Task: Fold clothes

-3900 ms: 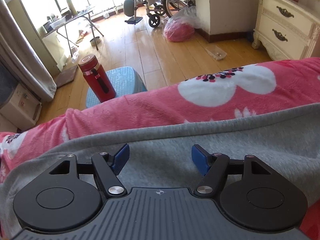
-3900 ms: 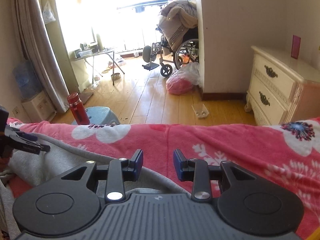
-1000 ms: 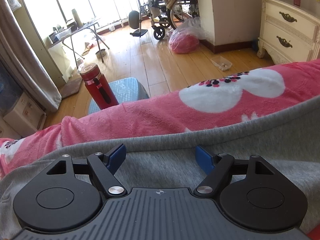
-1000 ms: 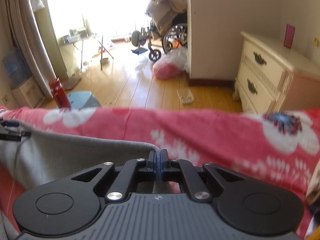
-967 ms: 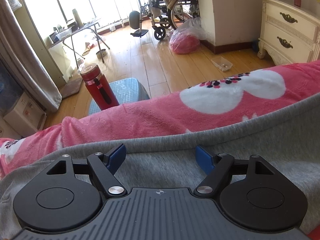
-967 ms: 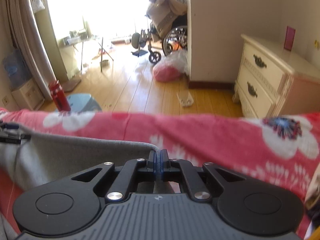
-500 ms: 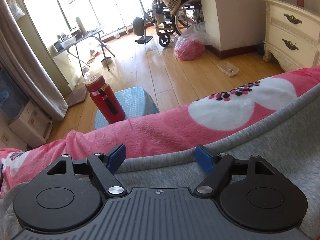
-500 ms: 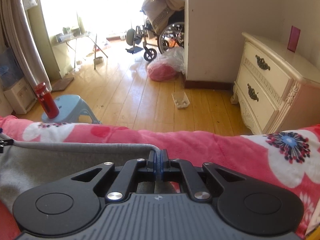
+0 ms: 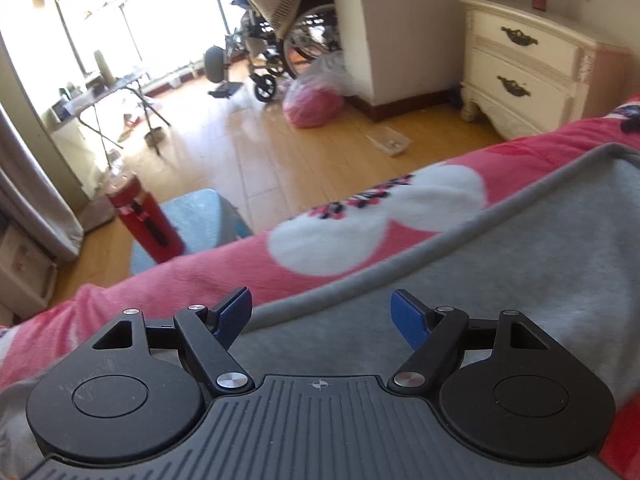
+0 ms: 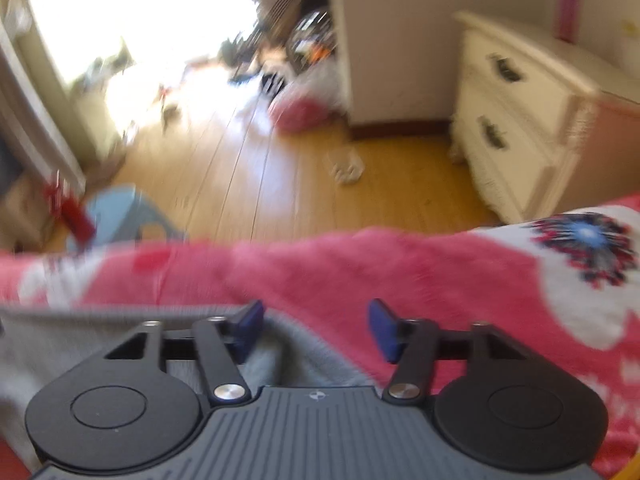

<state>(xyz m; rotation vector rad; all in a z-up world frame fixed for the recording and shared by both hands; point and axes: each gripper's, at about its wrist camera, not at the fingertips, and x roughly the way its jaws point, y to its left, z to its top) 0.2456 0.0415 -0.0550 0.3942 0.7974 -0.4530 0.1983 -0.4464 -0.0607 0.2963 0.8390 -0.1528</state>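
I saw my left hand-held gripper with its two blue pads wide apart. Nothing was between them. It hung over the gray garment, which lay spread flat on the pink blanket on the bed. The gray hem ran across the view, just past the tips of the pads.

My right hand-held gripper had just been opening its jaws. Its blue pads stood apart and they pressed on nothing. A corner of the gray garment lay under and between them, loose on the pink blanket. This view was blurred, so I could not tell the small things well.

The blanket had big white flowers on it. Past the edge of the bed was a wood floor. A red bottle stood on a light blue stool close to the bed. Farther off, a pink bag sat on the floor by the wall, and a wheelchair with cloth piled on it stood near the bright window. A cream dresser with two drawers stood on the right side. A small clear tray lay on the floor between the bag and the dresser.
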